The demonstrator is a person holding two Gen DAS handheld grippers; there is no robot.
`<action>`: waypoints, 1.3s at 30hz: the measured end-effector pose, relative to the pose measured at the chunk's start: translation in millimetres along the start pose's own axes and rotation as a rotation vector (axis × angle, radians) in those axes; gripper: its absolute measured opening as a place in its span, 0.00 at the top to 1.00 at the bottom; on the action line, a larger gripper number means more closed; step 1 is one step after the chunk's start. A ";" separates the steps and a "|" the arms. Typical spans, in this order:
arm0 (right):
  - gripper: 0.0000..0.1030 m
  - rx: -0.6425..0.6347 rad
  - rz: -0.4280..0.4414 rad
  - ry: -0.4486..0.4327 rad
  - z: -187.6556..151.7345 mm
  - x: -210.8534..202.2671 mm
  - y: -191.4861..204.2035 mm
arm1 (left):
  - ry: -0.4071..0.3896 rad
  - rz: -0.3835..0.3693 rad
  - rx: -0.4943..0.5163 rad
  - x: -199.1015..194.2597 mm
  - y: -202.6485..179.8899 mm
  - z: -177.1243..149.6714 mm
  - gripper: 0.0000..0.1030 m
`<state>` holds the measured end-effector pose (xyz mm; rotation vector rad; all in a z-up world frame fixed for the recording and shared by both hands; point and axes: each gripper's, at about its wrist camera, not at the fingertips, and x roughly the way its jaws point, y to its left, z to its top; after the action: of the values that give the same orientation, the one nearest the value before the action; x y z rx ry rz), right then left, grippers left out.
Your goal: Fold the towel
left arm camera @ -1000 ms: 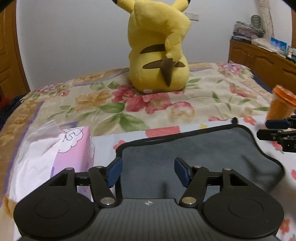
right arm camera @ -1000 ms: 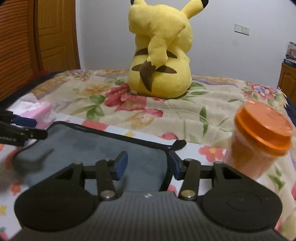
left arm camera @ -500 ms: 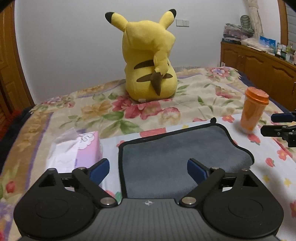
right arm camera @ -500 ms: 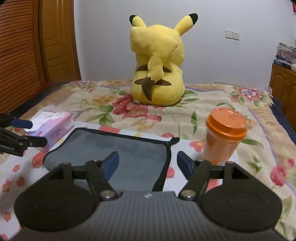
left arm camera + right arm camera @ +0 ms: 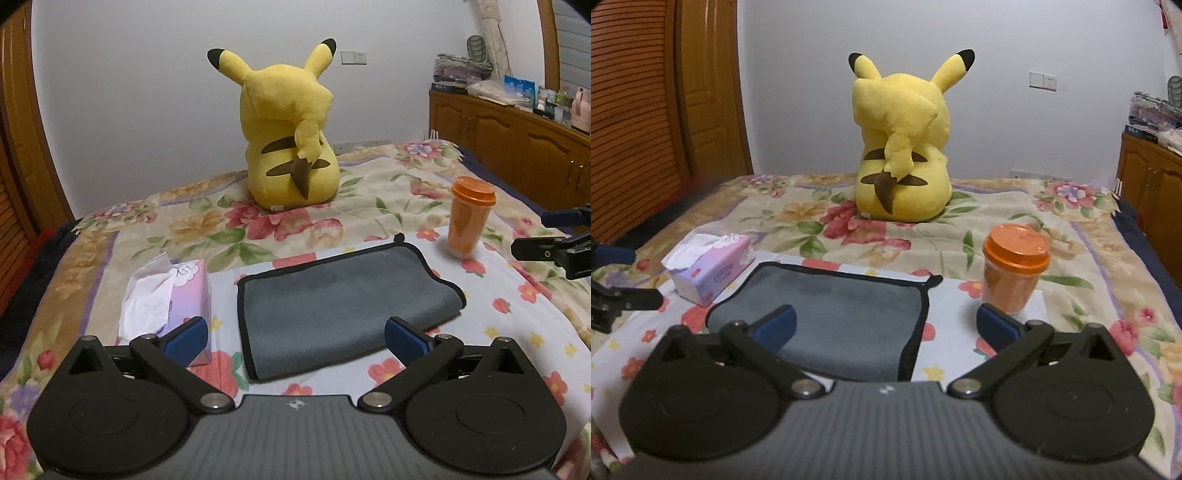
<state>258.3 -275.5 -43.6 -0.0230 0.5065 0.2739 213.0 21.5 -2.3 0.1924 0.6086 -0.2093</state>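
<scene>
A grey towel (image 5: 343,299) with a black hem lies folded flat on the floral bedspread; it also shows in the right wrist view (image 5: 834,314). My left gripper (image 5: 295,339) is wide open and empty, held above and in front of the towel's near edge. My right gripper (image 5: 886,325) is also wide open and empty, above the towel's near right part. The right gripper shows at the right edge of the left wrist view (image 5: 554,236), and the left gripper at the left edge of the right wrist view (image 5: 617,280).
A pink tissue box (image 5: 166,295) sits left of the towel. An orange lidded cup (image 5: 467,218) stands to its right. A big yellow plush (image 5: 291,136) sits behind on the bed. A wooden cabinet (image 5: 517,140) runs along the right.
Both grippers have opened wide and pulled back and up from the towel, which stays folded on the bed.
</scene>
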 end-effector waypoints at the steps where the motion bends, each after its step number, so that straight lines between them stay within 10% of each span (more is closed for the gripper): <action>1: 0.00 0.002 -0.004 -0.001 -1.1 -3.4 0.1 | -0.005 0.003 0.000 -4.5 -2.5 -1.1 0.00; 39: 0.00 0.033 0.017 -0.074 -39.9 -127.9 28.5 | -0.035 0.025 -0.095 -123.2 -62.1 -64.3 0.00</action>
<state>124.5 -284.0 -15.5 0.0230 0.4380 0.2816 63.7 -5.9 10.6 0.1047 0.5801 -0.1593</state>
